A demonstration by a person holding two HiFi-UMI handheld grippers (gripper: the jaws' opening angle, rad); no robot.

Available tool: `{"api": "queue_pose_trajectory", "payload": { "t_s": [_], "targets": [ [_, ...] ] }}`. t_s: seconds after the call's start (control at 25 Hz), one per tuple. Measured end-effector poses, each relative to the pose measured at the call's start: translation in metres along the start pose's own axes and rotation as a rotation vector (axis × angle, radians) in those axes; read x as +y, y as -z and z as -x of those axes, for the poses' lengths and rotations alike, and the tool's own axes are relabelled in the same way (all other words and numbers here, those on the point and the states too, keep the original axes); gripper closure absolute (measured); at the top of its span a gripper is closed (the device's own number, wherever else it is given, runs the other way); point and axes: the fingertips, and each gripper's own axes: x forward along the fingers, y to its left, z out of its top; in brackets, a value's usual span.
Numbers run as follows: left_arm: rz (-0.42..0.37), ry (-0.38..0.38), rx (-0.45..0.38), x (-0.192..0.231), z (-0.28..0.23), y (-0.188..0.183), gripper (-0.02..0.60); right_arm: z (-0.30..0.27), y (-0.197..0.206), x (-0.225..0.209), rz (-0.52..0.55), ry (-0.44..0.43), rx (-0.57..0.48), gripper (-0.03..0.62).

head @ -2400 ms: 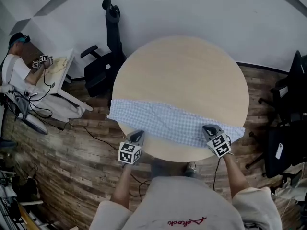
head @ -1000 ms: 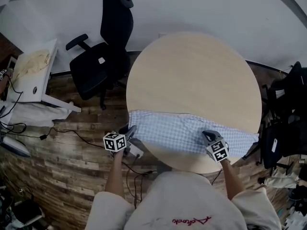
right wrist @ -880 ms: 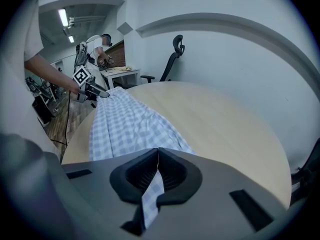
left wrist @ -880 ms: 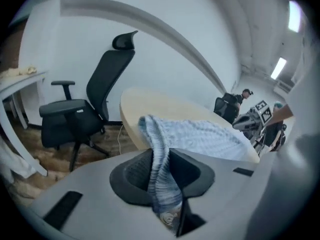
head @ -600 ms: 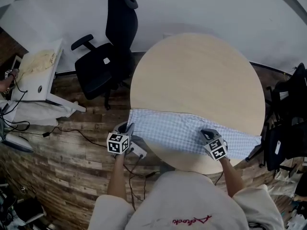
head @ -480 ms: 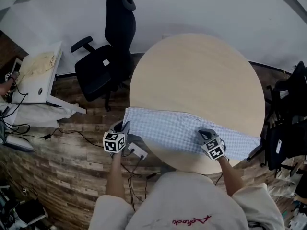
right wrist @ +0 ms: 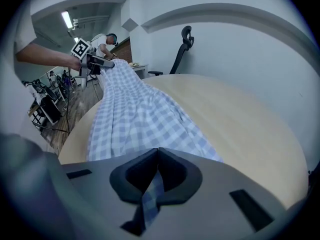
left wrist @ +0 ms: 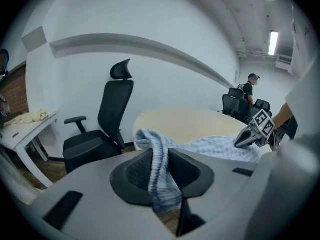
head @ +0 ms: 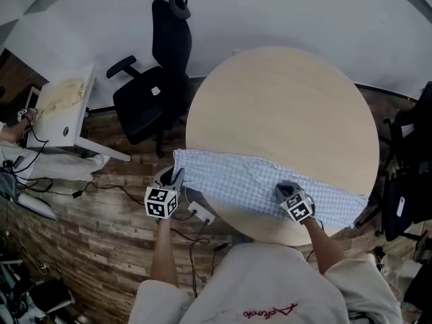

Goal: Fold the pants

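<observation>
Pants (head: 250,177): blue-and-white checked cloth, laid as a band across the lower part of the round table (head: 283,100), lower centre of the head view. The right end hangs over the table's rim at lower right. The left end is off the tabletop, just beyond the rim at centre left.

Left gripper (head: 174,176): at the left end of the band, over the wooden floor (head: 101,228) beside the table. Its jaws have just been closing. In its own view a bunched, gathered edge of the pants stands between the pads and is clamped there, and the cloth runs from the jaws up toward the table.

Right gripper (head: 282,189): over the tabletop, on the near edge of the band at lower centre right. Its jaws are pressed together on a thin fold of the checked cloth, which passes between the pads and trails out below them.

Surroundings: a black office chair (head: 158,93) stands just left of the table, and a white desk (head: 64,110) sits at upper left
</observation>
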Motion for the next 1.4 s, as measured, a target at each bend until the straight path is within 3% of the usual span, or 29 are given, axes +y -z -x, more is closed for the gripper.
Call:
{"api": "queue_pose_trajectory", "payload": {
  "t_s": [0.28,0.52,0.6,0.68,0.72,0.84,1.0,1.16,1.4],
  "targets": [
    [-0.195,0.057,-0.029,-0.088,0.005,-0.047,0.476,0.004,0.0,0.001,0.012,-0.04,-0.046,0.565],
    [-0.354,0.167,0.03,-0.2,-0.02,-0.047,0.476,0.03,0.018,-0.005,0.0,-0.031,-0.096,0.565],
    [-0.329,0.239,0.054,-0.244,-0.041,-0.032,0.475,0.041,0.029,-0.01,-0.01,-0.021,-0.105,0.565],
    [-0.27,0.333,0.117,-0.29,-0.066,-0.002,0.382,0.051,0.041,-0.015,-0.023,-0.01,-0.109,0.565],
    [-0.241,0.368,0.154,-0.31,-0.076,0.015,0.368,0.056,0.047,-0.018,-0.03,-0.004,-0.11,0.565],
    [-0.183,0.406,0.209,-0.348,-0.091,0.045,0.367,0.073,0.061,-0.024,-0.046,0.012,-0.124,0.565],
    [-0.165,0.356,0.185,-0.341,-0.09,0.041,0.367,0.09,0.072,-0.036,-0.057,0.033,-0.139,0.565],
    [-0.137,0.24,0.159,-0.29,-0.082,0.032,0.367,0.09,0.077,-0.031,-0.053,0.023,-0.133,0.565],
    [-0.036,0.095,0.153,-0.206,-0.067,0.036,0.367,0.079,0.07,-0.018,-0.036,0.01,-0.113,0.565]
  ]
}}
